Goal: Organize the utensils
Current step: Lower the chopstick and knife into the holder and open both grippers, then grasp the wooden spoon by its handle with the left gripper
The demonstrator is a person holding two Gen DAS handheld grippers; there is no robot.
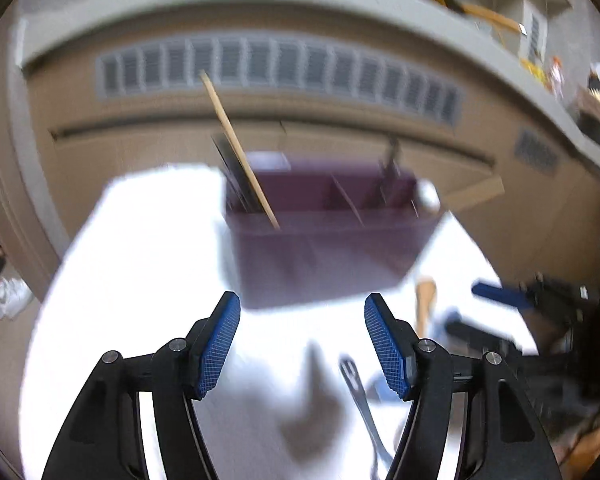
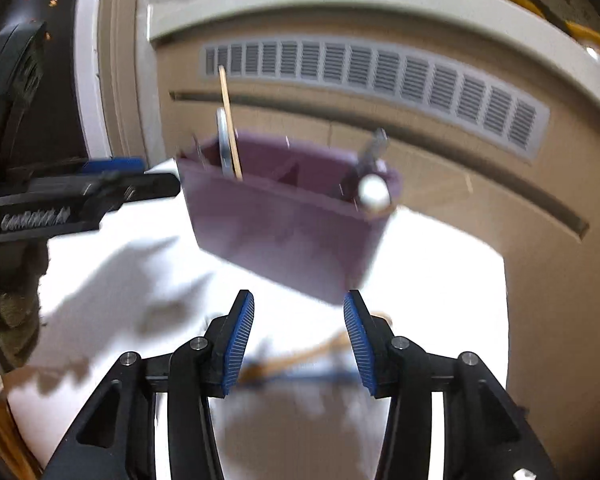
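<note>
Broadly, we see a bright white tabletop (image 1: 140, 260) with a purple, box-shaped plastic organizer (image 1: 320, 256) standing on it, divided into compartments. A slim wooden chopstick (image 1: 240, 148) leans in its left compartment; a rounded metal utensil (image 2: 374, 192) sits at the right end. On the table a flat steel fork (image 1: 360, 396) lies near us, blurred. Our left gripper (image 1: 302, 344) and right gripper (image 2: 299, 340) both tilt downward, ribbed blue pads spread apart, nothing between them.
</note>
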